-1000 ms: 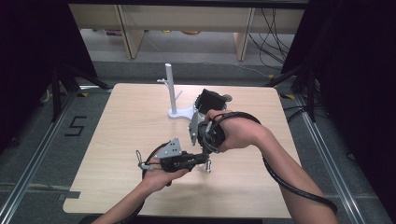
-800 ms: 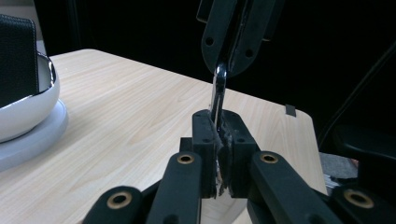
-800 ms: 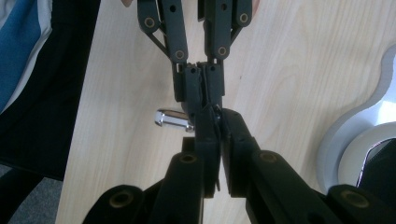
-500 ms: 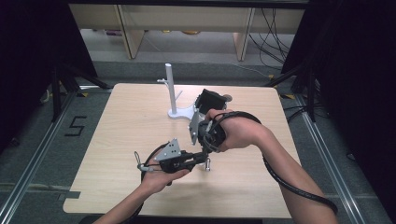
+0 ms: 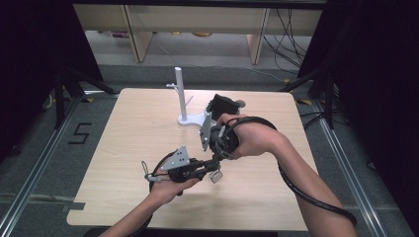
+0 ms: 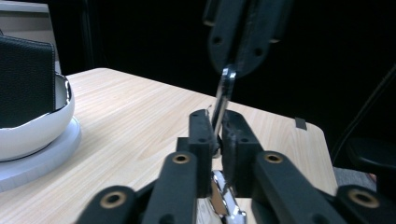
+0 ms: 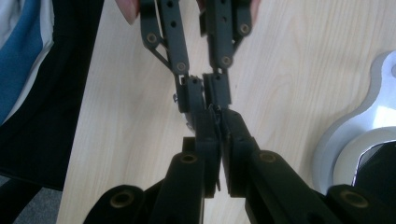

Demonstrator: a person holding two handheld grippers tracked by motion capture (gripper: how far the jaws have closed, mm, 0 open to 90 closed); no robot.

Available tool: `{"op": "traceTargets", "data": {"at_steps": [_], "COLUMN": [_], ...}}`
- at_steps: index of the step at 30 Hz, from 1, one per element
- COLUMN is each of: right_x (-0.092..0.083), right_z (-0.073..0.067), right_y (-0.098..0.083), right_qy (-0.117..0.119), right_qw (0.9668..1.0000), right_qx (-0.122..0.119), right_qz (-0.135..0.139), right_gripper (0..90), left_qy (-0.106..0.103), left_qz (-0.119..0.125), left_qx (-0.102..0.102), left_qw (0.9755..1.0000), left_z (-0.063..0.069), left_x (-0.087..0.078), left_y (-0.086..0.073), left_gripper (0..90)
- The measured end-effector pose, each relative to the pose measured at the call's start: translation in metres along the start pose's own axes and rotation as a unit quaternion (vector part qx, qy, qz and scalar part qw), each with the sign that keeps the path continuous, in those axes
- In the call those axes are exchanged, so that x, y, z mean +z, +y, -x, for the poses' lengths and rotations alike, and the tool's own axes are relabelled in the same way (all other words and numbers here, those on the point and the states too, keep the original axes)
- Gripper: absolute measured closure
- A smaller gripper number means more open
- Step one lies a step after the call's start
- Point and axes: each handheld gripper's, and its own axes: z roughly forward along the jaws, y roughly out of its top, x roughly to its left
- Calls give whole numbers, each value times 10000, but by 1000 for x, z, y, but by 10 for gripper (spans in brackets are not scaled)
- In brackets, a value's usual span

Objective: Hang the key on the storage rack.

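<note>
Table [image 5: 123, 148]: a light wooden top is filling the middle of the high view; its grain is running across.
Room: a grey floor is lying around the table, with a black "5" mark [image 5: 79, 133] at the left; dark curtains are standing at both sides, pale shelves [image 5: 197, 24] and loose cables [image 5: 291, 29] at the back.
Stand [image 5: 182, 98]: a white post on a white base is standing upright at the far middle of the table.
Black case [image 5: 223, 104]: it is lying just beside the base of the stand, behind the right hand; in the left gripper view a black leather thing is sitting in a white ring.
Left gripper [image 5: 213, 168]: its jaws are pressed together and are pinching the lower end of a thin metal piece [image 6: 223, 100].
Right gripper [image 7: 215, 116]: its jaws are also pressed together on the same piece, gripping its upper end.
Metal piece, place: it is being held above the table, near the middle front, between the two grippers, whose tips are almost touching.
In the way: the right hand [image 5: 252, 136] is covering part of the case; the two grippers are hiding most of the metal piece, so I cannot tell its full shape.
</note>
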Motion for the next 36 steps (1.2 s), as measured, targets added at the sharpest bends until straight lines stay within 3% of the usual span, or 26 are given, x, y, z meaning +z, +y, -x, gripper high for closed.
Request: {"op": "traceTargets", "data": {"at_steps": [1,2,5,9,11,12,13,15,16,17,19,21,23,24,26,27,29,30,32,33,36], "right_x": [1,0,1,0,-2,-4,-8,-13,-17,-20,-23,-22,-18,-15,-7,-4,5,10,21,27,40], "right_z": [2,0,4,5,6,7,5,7,5,6,4,2,-2,-5,-10,-12,-20,-23,-28,-31,-39], "right_y": [-1,-1,-5,-8,-8,-9,-10,-15,-19,-24,-34,-48,-65,-73,-89,-95,-111,-117,-128,-133,-144], "right_qy": [17,57,-11,-210,-261,-332,-438,-621,-703,-789,-785,-1148,-1418,-1576,-1862,-1926,-2058,-2160,-2306,-2347,-2379], "right_qw": [9999,9999,10000,9993,9988,9981,9959,9922,9892,9838,9761,9671,9529,9426,9276,9221,9025,8957,8855,8776,8603], "right_qx": [-94,114,26,265,302,292,537,609,835,946,1320,1495,1918,2220,2512,2592,3008,3103,3221,3377,3675], "right_qz": [38,-18,68,168,283,425,590,888,977,1301,1538,1710,1874,1932,2045,2134,2296,2343,2429,2464,2612], "right_gripper": [871,870,857,732,652,613,593,573,555,555,548,541,540,534,497,494,492,487,486,485,484], "left_qy": [-6,26,13,142,153,181,188,240,286,304,352,497,638,704,856,931,1137,1198,1380,1435,1612], "left_qz": [-29,-60,-84,-229,-182,-161,-137,-142,-118,-96,-34,-43,-18,3,7,1,6,-3,-13,10,40], "left_qx": [-13,-26,-141,-205,-242,-241,-252,-240,-231,-246,-259,-240,-259,-258,-235,-221,-196,-182,-144,-148,-119], "left_qw": [10000,10000,9999,9994,9994,9994,9994,9993,9993,9992,9990,9985,9976,9972,9961,9954,9933,9926,9903,9895,9868], "left_z": [0,0,-3,-6,-7,-8,-9,-11,-13,-14,-18,-23,-28,-30,-33,-35,-40,-42,-48,-50,-56], "left_x": [-1,-2,-4,-6,-7,-8,-9,-12,-14,-16,-21,-28,-35,-38,-45,-49,-56,-58,-64,-65,-71], "left_y": [0,0,1,0,1,1,1,1,2,2,2,3,4,5,6,7,10,10,12,13,16], "left_gripper": [840,842,846,847,847,847,847,847,847,848,847,848,847,847,847,847,847,847,847,847,847]}}
